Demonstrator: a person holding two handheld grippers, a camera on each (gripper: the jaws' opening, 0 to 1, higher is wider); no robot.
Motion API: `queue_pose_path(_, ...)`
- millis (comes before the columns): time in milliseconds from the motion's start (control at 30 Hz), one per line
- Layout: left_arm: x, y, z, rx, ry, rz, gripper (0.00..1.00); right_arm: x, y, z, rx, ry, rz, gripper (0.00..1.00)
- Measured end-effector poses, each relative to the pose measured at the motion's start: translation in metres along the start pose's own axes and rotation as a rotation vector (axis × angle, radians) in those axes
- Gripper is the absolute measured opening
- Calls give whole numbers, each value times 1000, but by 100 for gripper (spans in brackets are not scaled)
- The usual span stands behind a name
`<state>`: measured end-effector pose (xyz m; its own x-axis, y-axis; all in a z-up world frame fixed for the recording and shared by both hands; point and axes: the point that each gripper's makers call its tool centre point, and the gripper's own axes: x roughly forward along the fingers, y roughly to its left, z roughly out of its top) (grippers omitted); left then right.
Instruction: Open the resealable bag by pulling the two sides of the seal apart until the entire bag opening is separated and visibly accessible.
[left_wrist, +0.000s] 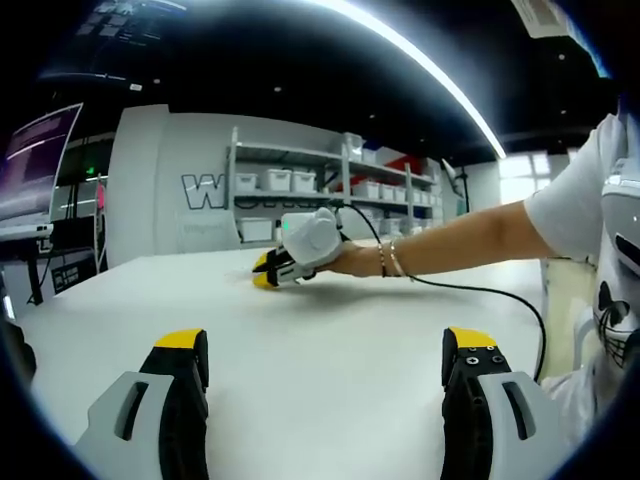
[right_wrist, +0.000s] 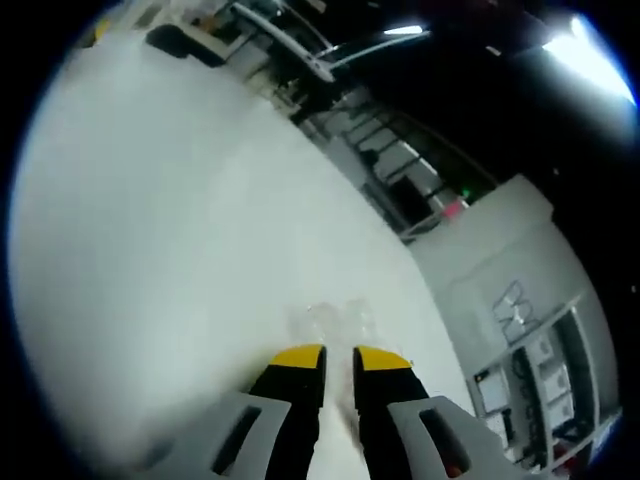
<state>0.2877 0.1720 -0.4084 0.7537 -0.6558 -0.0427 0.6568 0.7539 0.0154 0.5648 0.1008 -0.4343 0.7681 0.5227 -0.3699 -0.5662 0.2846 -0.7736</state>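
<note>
In the left gripper view, the left gripper (left_wrist: 325, 365) hangs released, jaws wide over the bare white table (left_wrist: 320, 320), while the right gripper (left_wrist: 272, 272) sits low on the far tabletop in the person's outstretched hand. In the right gripper view, its jaws stand nearly closed at the clear resealable bag (right_wrist: 330, 322) lying flat (whether they pinch it, I cannot tell). This looks like the first grasp; next, the left must take the opposite seal side.

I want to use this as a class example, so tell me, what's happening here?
A person works at a white table with a two-jaw gripper in each hand. The right gripper, seen reaching across in the left gripper view, has its jaws nearly closed just short of a clear resealable bag lying flat. The left gripper is held back, jaws wide open. Whether the seal is open can't be told.
</note>
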Motion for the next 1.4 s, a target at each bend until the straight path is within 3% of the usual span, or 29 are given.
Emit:
queue_pose_path(100,0,0,0,-3,-1,0,96,2,1,-1,1,5,-1,0)
queue_pose_path(400,0,-1,0,-3,-1,0,96,3,-1,-2,37,4,-18,0)
queue_pose_path(600,0,-1,1,-4,-1,0,96,-8,-21,4,138,-23,-67,0)
queue_pose_path(1133,0,0,2,-13,-5,0,96,-42,-66,-9,394,-64,-188,0)
queue_pose_path(1400,0,1,2,-12,-5,0,96,-61,-74,-14,474,-80,-225,0)
